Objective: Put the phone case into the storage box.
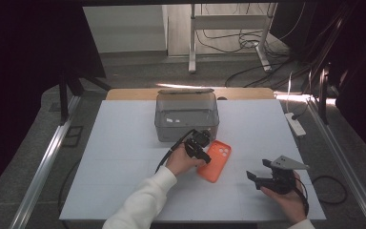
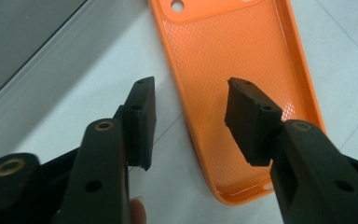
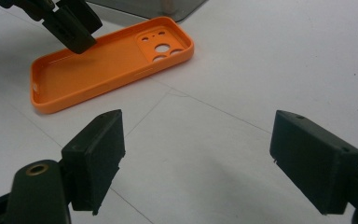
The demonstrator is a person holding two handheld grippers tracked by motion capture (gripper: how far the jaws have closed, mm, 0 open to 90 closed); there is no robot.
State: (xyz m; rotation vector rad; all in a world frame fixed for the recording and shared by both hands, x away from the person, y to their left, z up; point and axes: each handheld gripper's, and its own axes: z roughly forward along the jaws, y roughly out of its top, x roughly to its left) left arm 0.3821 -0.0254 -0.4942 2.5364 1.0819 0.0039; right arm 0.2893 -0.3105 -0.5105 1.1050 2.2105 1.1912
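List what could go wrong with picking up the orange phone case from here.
1. The left gripper is open, its jaws astride one long edge of the orange phone case; the thin rim may slip out or flex when pinched.
2. The case lies flat, hollow side up, on the white table, so a jaw could push it sideways.

The phone case is lying flat on the surface near its middle, open side up, with the camera cut-outs at its 12 o'clock end. The lidded box is standing just behind it, toward 11 o'clock. The left claw is hovering over the case's 9 o'clock edge, one jaw over the bare surface and the other over the case's inside. The right claw is sitting well apart at the case's 4 o'clock. A power strip is lying at the surface's 3 o'clock edge.
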